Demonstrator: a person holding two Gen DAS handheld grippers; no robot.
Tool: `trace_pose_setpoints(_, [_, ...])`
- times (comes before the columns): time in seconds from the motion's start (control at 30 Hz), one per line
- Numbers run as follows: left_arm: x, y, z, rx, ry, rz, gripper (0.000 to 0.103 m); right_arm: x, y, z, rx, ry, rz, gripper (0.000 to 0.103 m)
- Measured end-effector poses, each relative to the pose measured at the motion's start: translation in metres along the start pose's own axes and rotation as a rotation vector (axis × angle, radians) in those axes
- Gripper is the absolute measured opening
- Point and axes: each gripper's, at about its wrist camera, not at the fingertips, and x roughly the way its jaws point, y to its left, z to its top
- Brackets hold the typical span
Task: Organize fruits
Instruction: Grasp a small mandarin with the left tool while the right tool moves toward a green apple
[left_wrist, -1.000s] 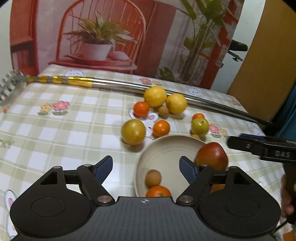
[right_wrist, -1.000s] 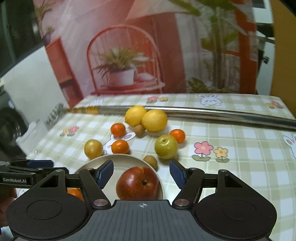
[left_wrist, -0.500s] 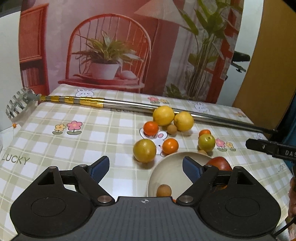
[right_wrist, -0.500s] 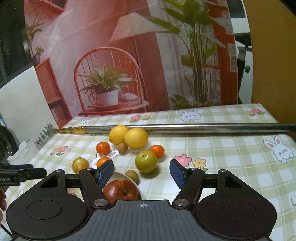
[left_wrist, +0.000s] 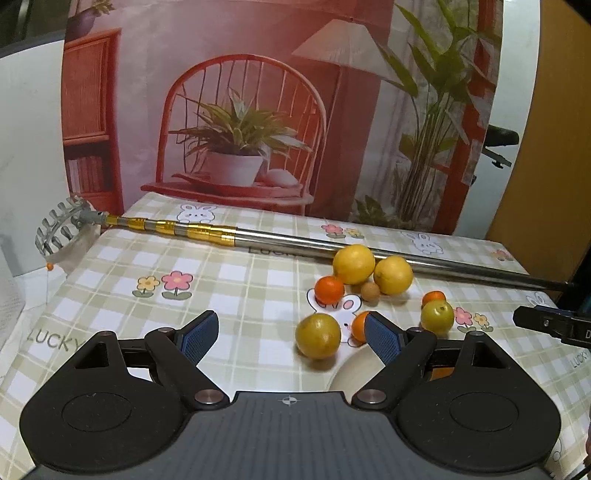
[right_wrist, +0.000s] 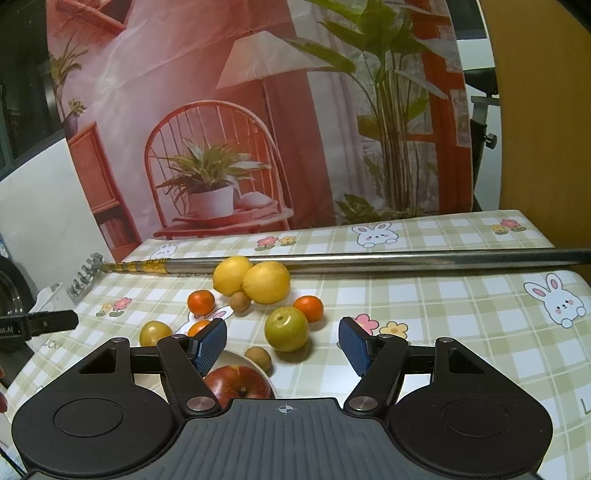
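Note:
A cream bowl (left_wrist: 352, 371) sits at the near edge of the checked table, holding a red apple (right_wrist: 236, 382). Loose fruit lies behind it: two lemons (left_wrist: 353, 263) (left_wrist: 392, 275), a yellow-green fruit (left_wrist: 317, 335), a green apple (right_wrist: 286, 328), several small oranges (left_wrist: 329, 289) (right_wrist: 308, 308) and small brown fruits (left_wrist: 369, 292) (right_wrist: 258, 357). My left gripper (left_wrist: 291, 338) is open and empty, raised left of the bowl. Above the bowl's right side hangs my right gripper (right_wrist: 282, 345), open and empty too, with the green apple seen between its fingers farther off.
A long metal pole (left_wrist: 295, 245) with gold bands and a clawed picker head (left_wrist: 59, 230) lies across the back of the table. A printed backdrop of a chair and plants stands behind. The table's right edge (right_wrist: 554, 243) drops off near a wooden panel.
Both grippers have risen and pulled back from the bowl, so more backdrop shows and the bowl has slid under the gripper bodies. Both stayed open. The fruit has not moved.

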Motion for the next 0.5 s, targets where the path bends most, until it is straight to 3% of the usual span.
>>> trace_pose_setpoints(0.3, [0.014,-0.006,0.016,0.068,-0.018,0.003,0.088,0.012,-0.009,0.004,0.016,0.008,-0.010,0.064])
trace_pose_setpoints(0.5, [0.038,-0.016,0.032,0.139,0.020,-0.016,0.088,0.018,-0.010,0.007,0.008,0.011,-0.024,0.064])
